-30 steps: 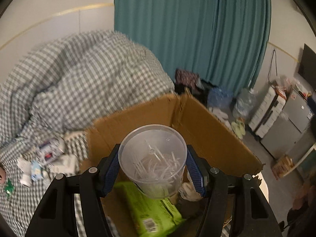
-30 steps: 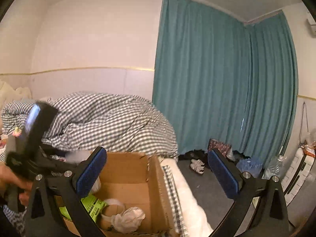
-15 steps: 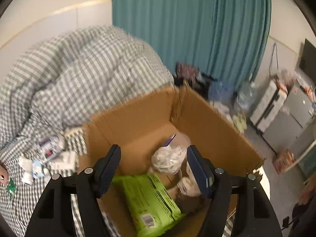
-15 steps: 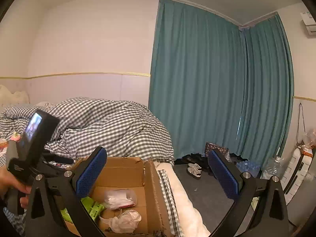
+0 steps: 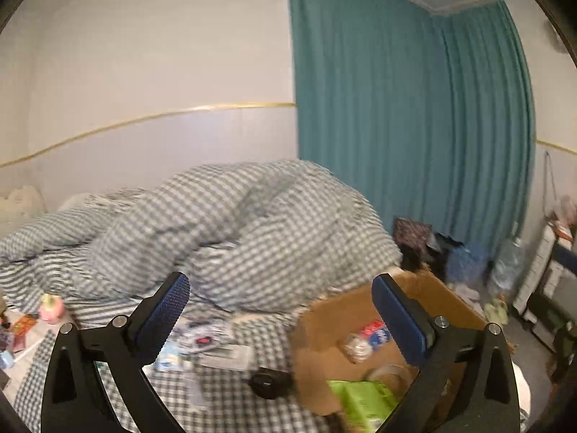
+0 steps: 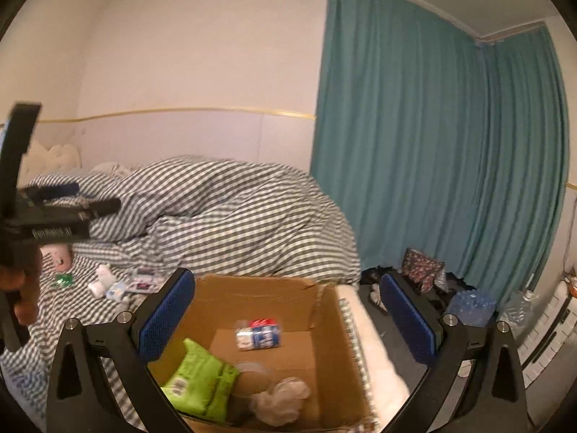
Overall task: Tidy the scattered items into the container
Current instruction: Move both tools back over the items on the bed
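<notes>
Left wrist view: left tool wide, empty, apparently beside cardboard box.

- A pale wall fills the space above and between the jaws, with a thin gold trim line running across it.
- Teal curtains, full height, hang above the right-hand jaw and wrap round the room's corner.
- A bed with a rumpled grey-and-white checked duvet lies beyond the jaws, heaped highest between them.
- A cream scalloped headboard shows far left of the left-hand jaw.
- Grey floor lies beside the right-hand jaw, cluttered beyond it with a patterned bag and a pack of water bottles.
- The light is dim and even.
</notes>
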A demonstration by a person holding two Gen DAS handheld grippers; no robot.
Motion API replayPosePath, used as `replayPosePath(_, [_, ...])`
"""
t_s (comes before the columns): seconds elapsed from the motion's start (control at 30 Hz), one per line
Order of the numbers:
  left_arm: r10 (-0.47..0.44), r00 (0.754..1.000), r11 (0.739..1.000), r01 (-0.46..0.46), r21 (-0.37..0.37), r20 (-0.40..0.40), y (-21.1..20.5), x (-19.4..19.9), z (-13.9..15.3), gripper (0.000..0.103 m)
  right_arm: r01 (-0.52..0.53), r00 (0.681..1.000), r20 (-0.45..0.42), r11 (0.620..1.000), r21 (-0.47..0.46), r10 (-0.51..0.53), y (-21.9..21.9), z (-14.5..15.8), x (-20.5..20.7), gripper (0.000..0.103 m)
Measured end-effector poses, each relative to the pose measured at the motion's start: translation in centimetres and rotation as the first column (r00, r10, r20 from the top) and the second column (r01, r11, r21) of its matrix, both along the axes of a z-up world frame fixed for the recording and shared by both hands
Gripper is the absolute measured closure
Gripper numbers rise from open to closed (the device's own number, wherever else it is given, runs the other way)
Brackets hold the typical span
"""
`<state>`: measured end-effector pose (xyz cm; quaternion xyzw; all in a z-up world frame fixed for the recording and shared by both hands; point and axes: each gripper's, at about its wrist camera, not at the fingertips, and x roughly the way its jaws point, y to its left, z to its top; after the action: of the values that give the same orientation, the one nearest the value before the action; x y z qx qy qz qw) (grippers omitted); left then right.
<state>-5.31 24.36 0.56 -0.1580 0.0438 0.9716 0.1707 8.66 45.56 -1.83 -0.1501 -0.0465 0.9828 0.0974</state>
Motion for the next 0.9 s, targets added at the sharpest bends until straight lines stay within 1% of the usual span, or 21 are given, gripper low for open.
replayPosePath(0.2, [0.089,0.996,0.996,-0.088,0.031,-0.025,-6.0,-0.5,1.1,0.0,-0.067,0.993,0.096,0.998,-0.009,0.067,-3.7,-0.7,-3.0,0.0])
replayPosePath(0.4, [0.171,0.985,0.985,-0.171,0.039,-0.011,-11.2,-1.2,0.9,0.0,-0.138,0.976,0.17,0.99,-0.02,0.139,-7.9,-1.8,-6.1,0.0])
replayPosePath(0.57, [0.24,0.971,0.97,-0.24,0.043,-0.003,-15.9,-1.7,0.8,0.0,-0.171,0.956,0.235,0.984,-0.046,0.177,-10.8,-3.2,-8.2,0.0])
replayPosePath(0.77, [0.312,0.95,0.949,-0.311,0.043,-0.009,-21.0,-1.7,0.8,0.0,-0.218,0.93,0.288,0.974,-0.067,0.228,-14.4,-4.5,-10.3,0.0])
replayPosePath(0.9, [0.347,0.938,0.937,-0.347,0.035,0.012,-24.0,-2.0,0.4,0.0,-0.249,0.912,0.317,0.965,-0.079,0.262,-16.8,-5.3,-11.7,0.0])
